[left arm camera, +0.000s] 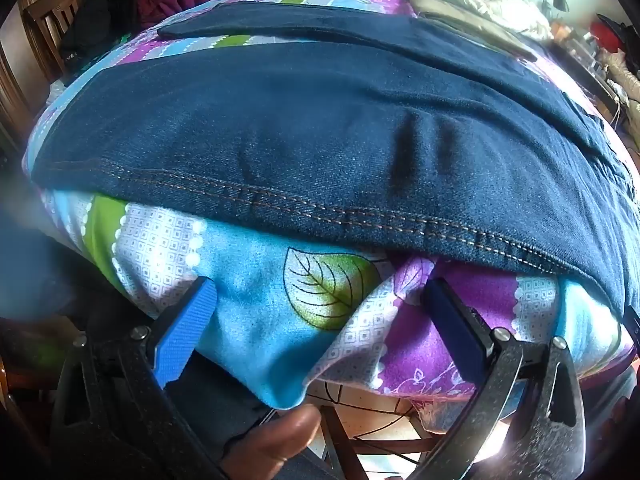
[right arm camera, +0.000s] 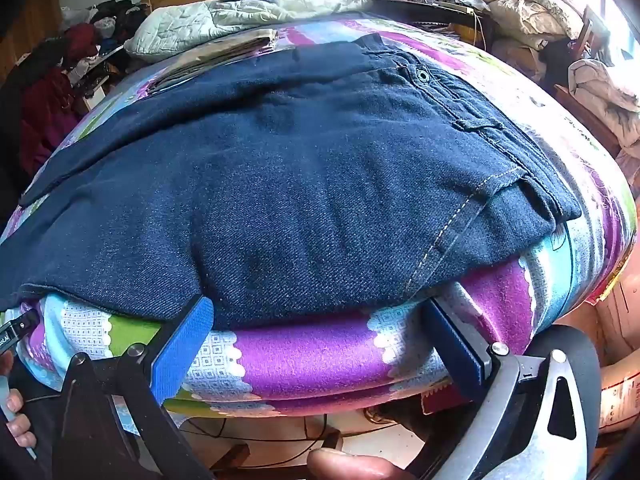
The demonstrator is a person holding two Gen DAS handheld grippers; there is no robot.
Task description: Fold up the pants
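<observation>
Dark jeans lie spread flat on the bed, their near edge along the bed's front edge. Both tools, left and right, hang spread wide and empty just before that edge.

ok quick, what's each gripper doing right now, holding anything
Left gripper: open, holding nothing, at the bed edge below the jeans.
Right gripper: open, holding nothing, just under the jeans' near edge.
</observation>
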